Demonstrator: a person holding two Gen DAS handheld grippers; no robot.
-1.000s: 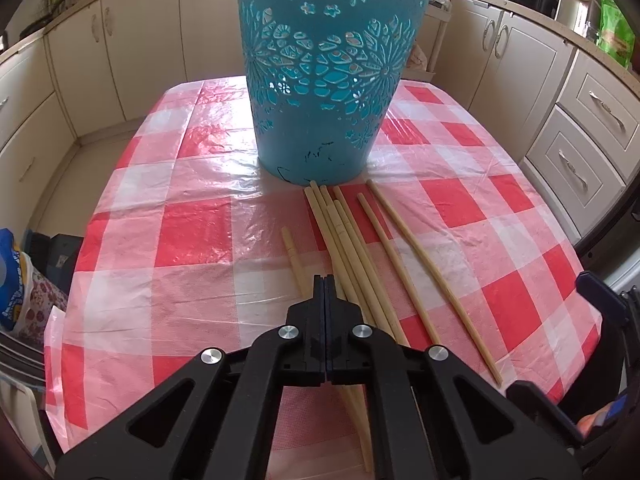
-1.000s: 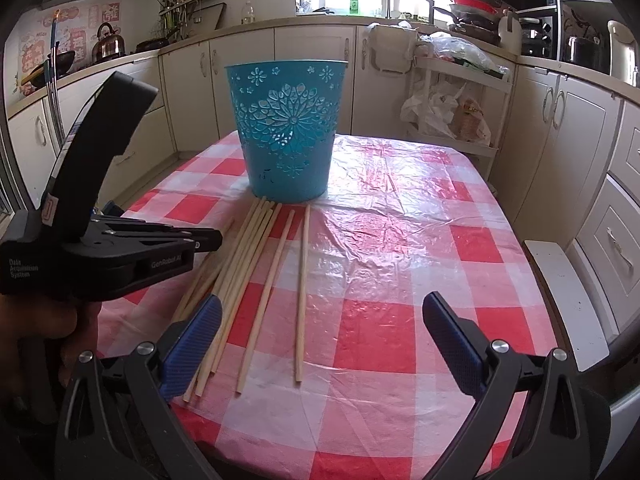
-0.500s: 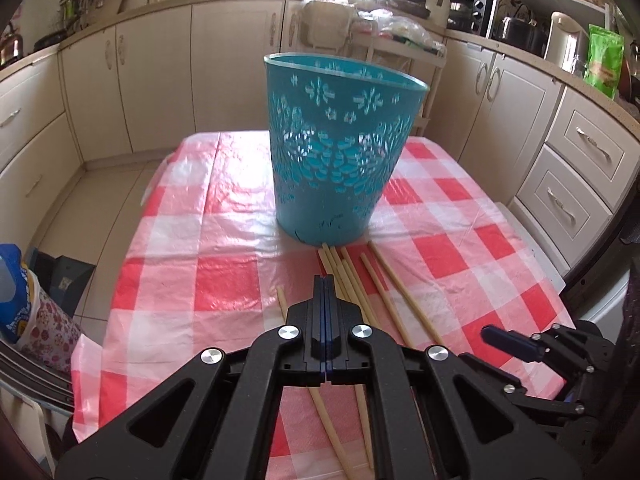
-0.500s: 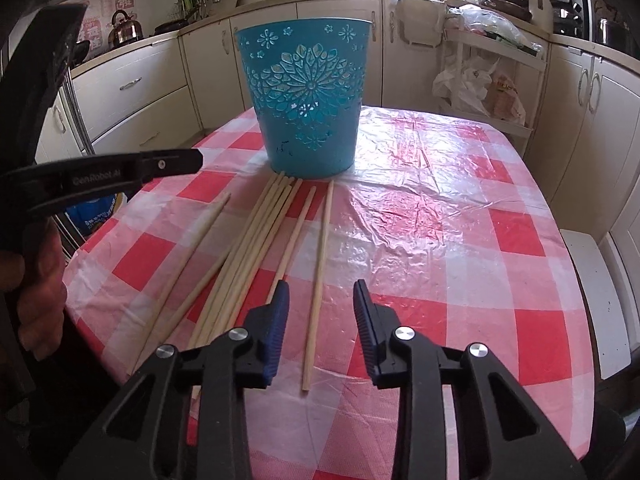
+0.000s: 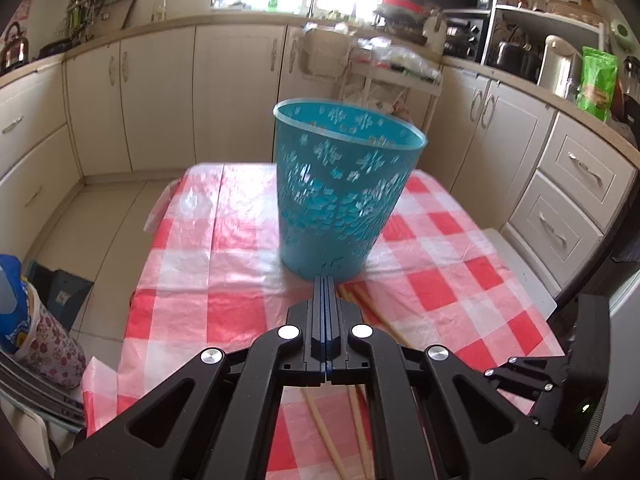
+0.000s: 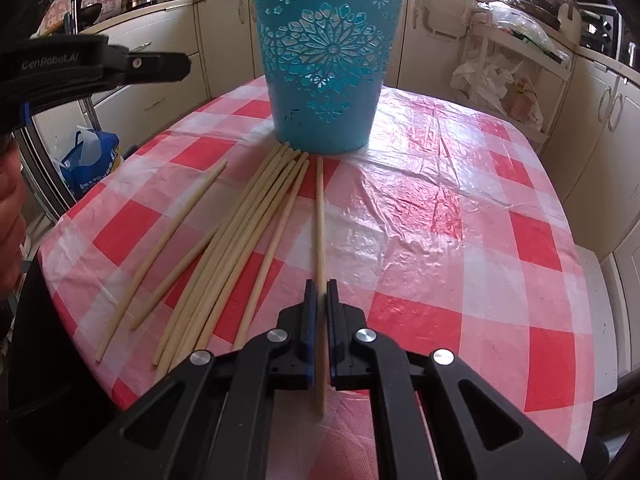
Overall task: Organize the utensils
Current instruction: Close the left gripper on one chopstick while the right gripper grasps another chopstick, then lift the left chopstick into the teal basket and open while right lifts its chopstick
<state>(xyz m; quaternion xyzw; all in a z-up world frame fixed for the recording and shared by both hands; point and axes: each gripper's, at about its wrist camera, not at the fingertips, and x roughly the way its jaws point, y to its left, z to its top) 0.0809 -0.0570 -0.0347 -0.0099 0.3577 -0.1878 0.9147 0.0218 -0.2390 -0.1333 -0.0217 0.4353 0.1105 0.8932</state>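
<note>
A teal perforated bucket (image 6: pixel 325 64) stands upright on the red-checked tablecloth (image 6: pixel 460 216); it also shows in the left wrist view (image 5: pixel 340 196). Several wooden chopsticks (image 6: pixel 248 224) lie fanned out in front of it. My right gripper (image 6: pixel 320 292) is low over the table with its jaws closed on the rightmost chopstick (image 6: pixel 320 216), which lies flat and runs toward the bucket. My left gripper (image 5: pixel 325 284) is shut and empty, held above the table at the left and pointing at the bucket; it shows in the right wrist view (image 6: pixel 120 68).
Cream kitchen cabinets (image 5: pixel 160 100) surround the table. A blue bag (image 6: pixel 92 160) sits on the floor at the table's left. A rack with plastic bags (image 6: pixel 500 80) stands behind the table. Some chopsticks (image 5: pixel 320 432) show under my left gripper.
My right gripper has come down and closed from wide open onto the rightmost chopstick. My left gripper, shut throughout, has risen and drawn back from the bucket.
</note>
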